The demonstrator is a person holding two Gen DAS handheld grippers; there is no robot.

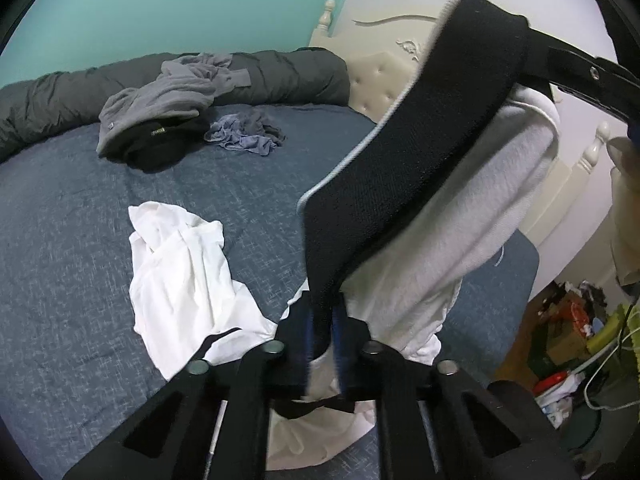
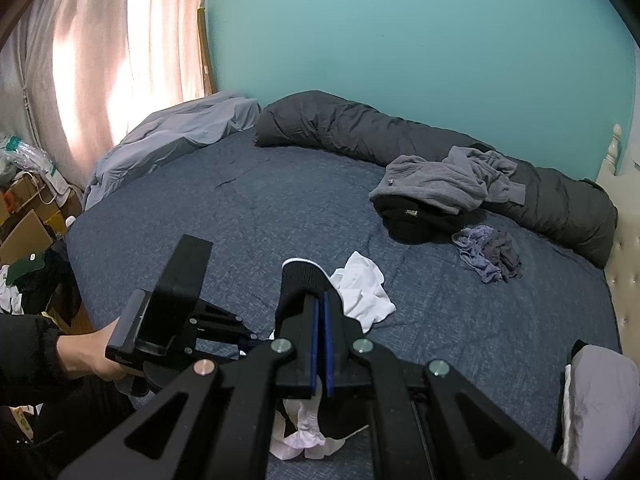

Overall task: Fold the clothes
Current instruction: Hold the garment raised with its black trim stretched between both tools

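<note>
- Left tongs [image 1: 323,320], lower centre, clamped on black waistband [image 1: 404,152] of white garment [image 1: 460,208], stretched toward upper right.
- Right tongs [image 2: 322,320], lower centre, pinching the same waistband above blue bed [image 2: 200,216].

Bed [image 2: 280,208]: rolled duvet [image 2: 400,132] along far edge; sweater [image 2: 440,184] on garment [image 2: 416,220] before it; crumpled cloth [image 2: 488,252] just right; shirt [image 2: 364,288] nearer, mid-bed; headboard [image 2: 624,264] right.
</note>
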